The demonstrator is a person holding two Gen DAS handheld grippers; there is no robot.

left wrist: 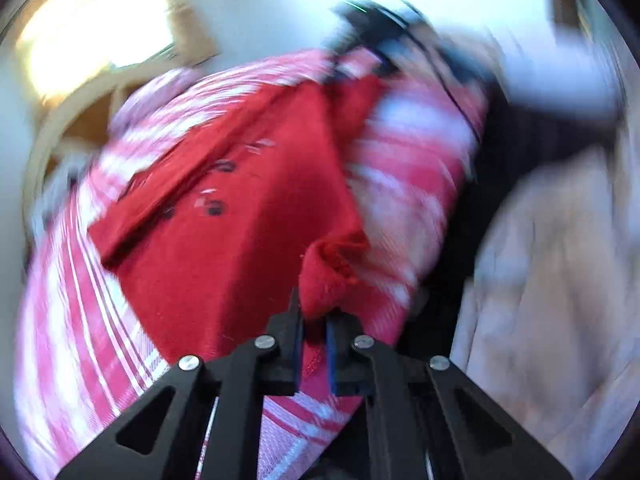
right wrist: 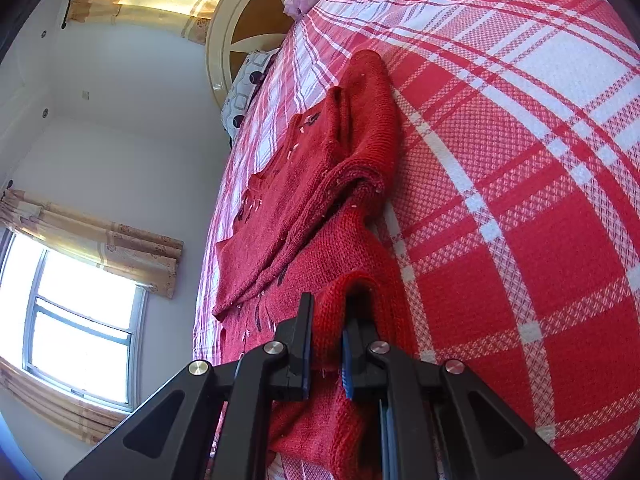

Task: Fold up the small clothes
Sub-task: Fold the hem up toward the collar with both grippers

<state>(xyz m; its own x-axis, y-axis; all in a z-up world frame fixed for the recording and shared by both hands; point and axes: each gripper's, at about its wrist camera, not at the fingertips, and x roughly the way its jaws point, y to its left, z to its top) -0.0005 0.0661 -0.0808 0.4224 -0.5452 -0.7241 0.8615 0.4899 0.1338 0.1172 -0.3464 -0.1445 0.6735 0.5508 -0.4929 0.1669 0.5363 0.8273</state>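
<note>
both grippers, left (left wrist: 314, 320) and right (right wrist: 326, 324), pinching red sweater (right wrist: 320, 184) on plaid bedspread (right wrist: 520, 160).

place: home bedroom | evidence: plaid-covered bed (right wrist: 520, 160), headboard (right wrist: 240, 20), pillow (right wrist: 248, 88), curtained window (right wrist: 80, 320)

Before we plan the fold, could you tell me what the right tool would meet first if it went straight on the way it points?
The right tool already grips the red knitted sweater; straight ahead lies more of that sweater, bunched on the plaid bedspread, though depth is unclear.
</note>
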